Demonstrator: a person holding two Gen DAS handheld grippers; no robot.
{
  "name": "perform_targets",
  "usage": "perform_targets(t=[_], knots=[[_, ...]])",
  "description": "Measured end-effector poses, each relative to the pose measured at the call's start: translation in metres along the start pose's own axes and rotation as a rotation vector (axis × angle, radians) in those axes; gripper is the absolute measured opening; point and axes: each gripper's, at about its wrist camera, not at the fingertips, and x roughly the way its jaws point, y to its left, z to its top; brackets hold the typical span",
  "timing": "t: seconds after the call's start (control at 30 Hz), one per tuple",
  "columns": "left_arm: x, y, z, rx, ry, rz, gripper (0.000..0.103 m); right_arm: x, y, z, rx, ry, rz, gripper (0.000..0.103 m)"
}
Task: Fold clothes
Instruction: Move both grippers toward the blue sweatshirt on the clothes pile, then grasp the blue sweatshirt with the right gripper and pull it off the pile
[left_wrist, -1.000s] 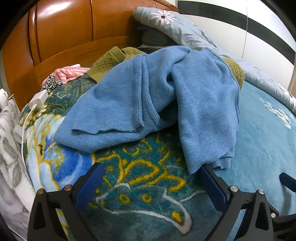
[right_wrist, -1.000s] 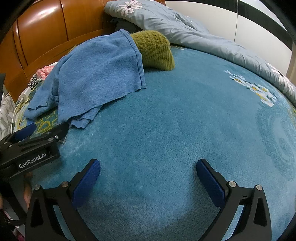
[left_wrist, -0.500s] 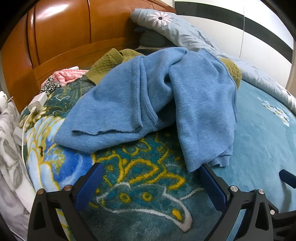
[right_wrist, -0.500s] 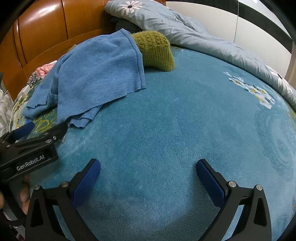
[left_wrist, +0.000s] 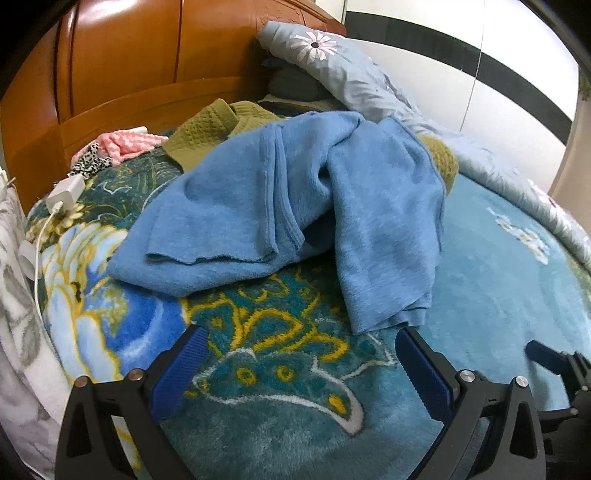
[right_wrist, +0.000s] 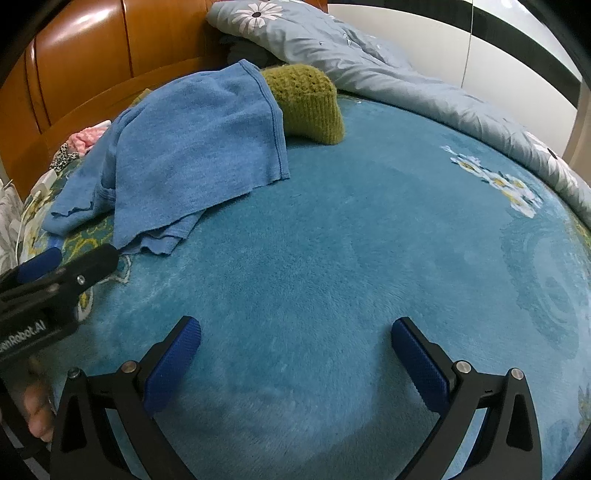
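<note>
Wooden headboard (left_wrist: 155, 70) at the far end, and below it we have the bed (right_wrist: 369, 240) under a plush teal blanket, flowers and gold scrolls worked along its left edge. Heaped toward the headboard end, left of centre, lies the blue garment (left_wrist: 295, 206), crumpled and doubled over itself, one long flap trailing down toward us. It is draped over an olive knitted piece (right_wrist: 306, 103), which pokes out on the right, so we judge the blue one has to come off first. Our left hand-held gripper (left_wrist: 299, 365) hovers low over the blanket with its jaws spread wide and nothing between them, the right pad just beside the trailing hem of that flap; that looks like a line-up for a pinch on the hem. Our right hand-held gripper (right_wrist: 295, 354) is also gaping and empty, held over the bare teal middle of the bed, well apart from the cloth, probably because that flat stretch is where we would spread the garment out. A pale quilt (right_wrist: 406, 74) runs along the far right edge, and a white charger (left_wrist: 66, 192) and pink cloth (left_wrist: 129, 142) sit near the headboard corner. Folding proper has not begun.
</note>
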Motion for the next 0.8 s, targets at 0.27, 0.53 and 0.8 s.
perform_targets(t=[0.27,0.53,0.8], knots=[[-0.015,0.015,0.01,0.013,-0.043,-0.013,0.103,0.003,0.003,0.03,-0.06,0.01,0.005,0.103],[-0.022,0.047,0.022,-0.012,-0.065,0.015,0.103,0.026,0.019,0.094,-0.023,-0.015,0.139,0.103],[-0.024,0.066,0.024,-0.031,-0.058,0.051,0.103,0.05,0.035,0.097,0.064,0.119,0.229,0.03]])
